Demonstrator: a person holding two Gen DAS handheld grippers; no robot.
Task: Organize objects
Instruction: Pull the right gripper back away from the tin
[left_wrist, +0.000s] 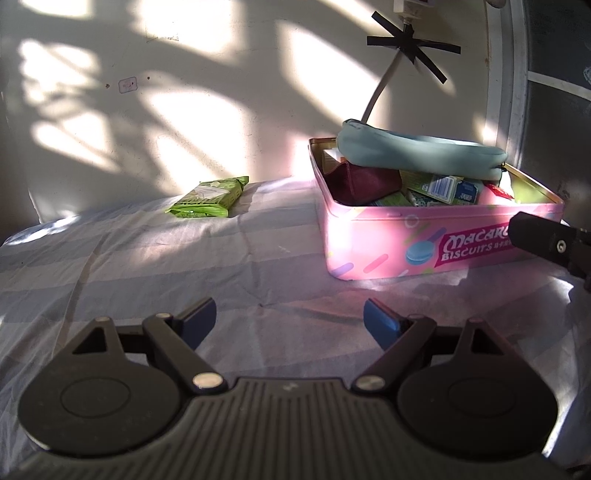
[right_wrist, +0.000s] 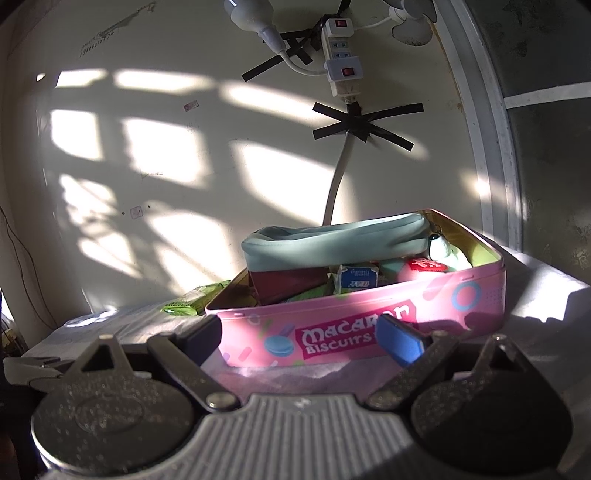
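A pink Macaron Biscuits tin stands open on the bed, also in the right wrist view. It holds a light blue pouch on top, a maroon pouch, small cartons and other items. A green packet lies on the sheet to the tin's left, partly hidden behind the tin in the right wrist view. My left gripper is open and empty, low over the sheet in front of the tin. My right gripper is open and empty, close to the tin's front wall.
The checked bedsheet covers the surface. A wall with a taped cable and a power strip stands behind. A window frame is at the right. The right gripper's body shows at the left wrist view's right edge.
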